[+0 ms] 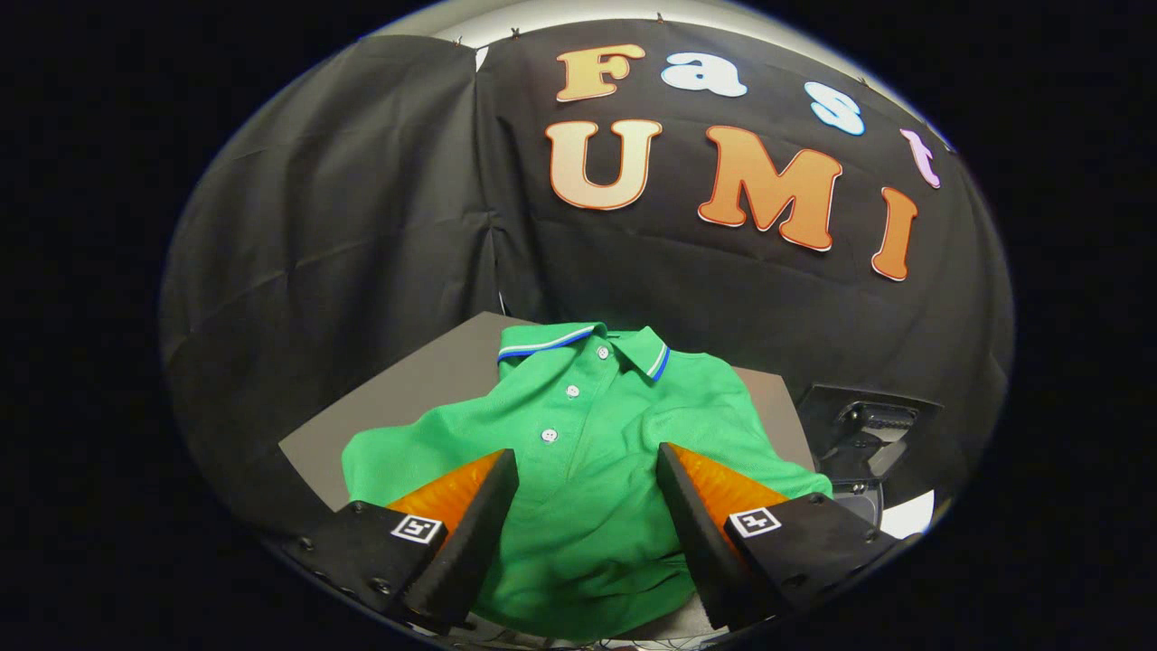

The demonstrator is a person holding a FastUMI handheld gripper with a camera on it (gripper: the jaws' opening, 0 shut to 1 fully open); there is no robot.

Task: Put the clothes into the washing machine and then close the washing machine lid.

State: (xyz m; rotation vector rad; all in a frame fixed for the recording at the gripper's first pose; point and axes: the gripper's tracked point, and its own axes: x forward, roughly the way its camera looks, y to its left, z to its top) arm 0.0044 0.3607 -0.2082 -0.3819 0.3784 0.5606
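My gripper (587, 466) stands wide over the shirt (587, 434), centre frame. It looks soft and light; I'd pinch a bunched fold below the buttons.

The gripper (586, 466) has two black wedge-shaped fingers (470, 533) with orange ribbed inner pads (447, 495). Each finger sits on a matte black block fastened with small dark screws (381, 586). A white square tag with a black pattern (417, 529) marks each block.
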